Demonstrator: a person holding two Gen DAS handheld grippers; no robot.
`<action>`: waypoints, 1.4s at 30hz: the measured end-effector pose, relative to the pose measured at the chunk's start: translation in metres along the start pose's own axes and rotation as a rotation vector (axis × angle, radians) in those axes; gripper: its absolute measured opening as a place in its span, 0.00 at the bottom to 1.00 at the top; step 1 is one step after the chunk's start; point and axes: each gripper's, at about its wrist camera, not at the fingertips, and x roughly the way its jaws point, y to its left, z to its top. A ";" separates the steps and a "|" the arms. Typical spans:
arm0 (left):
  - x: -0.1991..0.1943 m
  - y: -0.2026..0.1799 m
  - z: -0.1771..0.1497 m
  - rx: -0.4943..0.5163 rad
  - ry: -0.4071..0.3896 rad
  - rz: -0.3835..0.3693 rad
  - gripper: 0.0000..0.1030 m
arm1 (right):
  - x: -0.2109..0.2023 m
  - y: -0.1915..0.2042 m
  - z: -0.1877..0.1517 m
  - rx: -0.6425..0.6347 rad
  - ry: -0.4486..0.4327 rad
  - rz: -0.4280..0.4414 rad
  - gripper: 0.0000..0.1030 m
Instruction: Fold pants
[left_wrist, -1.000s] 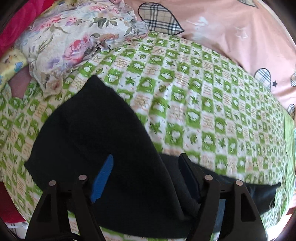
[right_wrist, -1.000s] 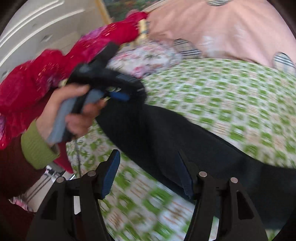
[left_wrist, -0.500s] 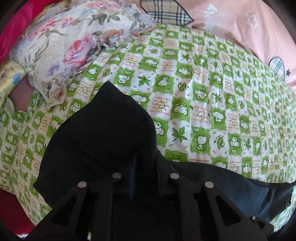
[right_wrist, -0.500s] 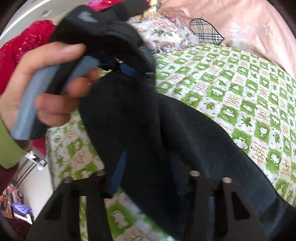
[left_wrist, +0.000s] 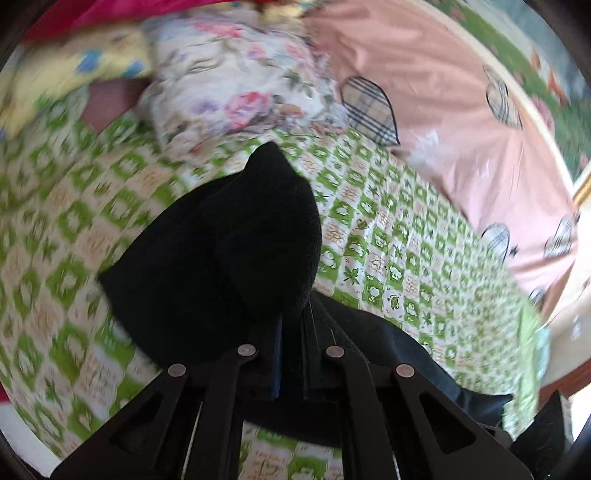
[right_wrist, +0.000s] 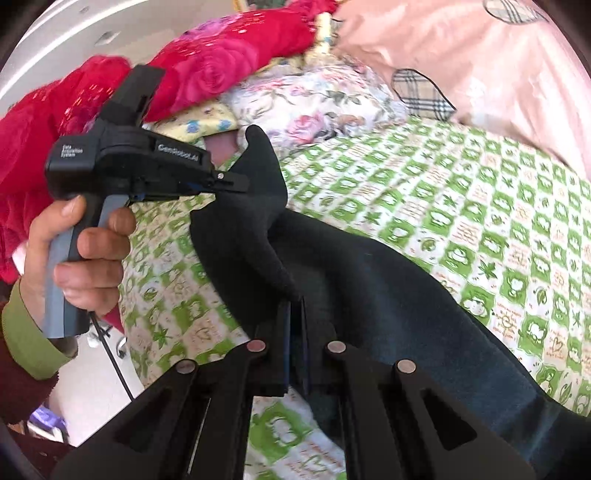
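Both tools have clamped down since a second ago. On the bed (left_wrist: 406, 236), near its pillow (left_wrist: 236, 88) end, the left tool (left_wrist: 291, 354) is clenched on a raised corner of the dark pants (left_wrist: 221, 266). Further right, the right tool (right_wrist: 294, 343) grips the same pants' edge, pants (right_wrist: 369, 288) trailing rightward over the sheet.

Both tongs (left_wrist: 290, 354) (right_wrist: 293, 343) have clamped and lifted the pants (right_wrist: 369, 280).
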 end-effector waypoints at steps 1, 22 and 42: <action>-0.003 0.008 -0.005 -0.023 -0.016 -0.015 0.06 | 0.002 0.005 -0.002 -0.012 0.005 -0.008 0.05; 0.005 0.086 -0.047 -0.185 -0.007 -0.074 0.06 | 0.025 0.021 -0.022 -0.020 0.064 -0.038 0.05; -0.019 0.112 -0.039 -0.213 -0.039 0.013 0.49 | 0.015 0.012 -0.023 0.089 0.034 0.062 0.37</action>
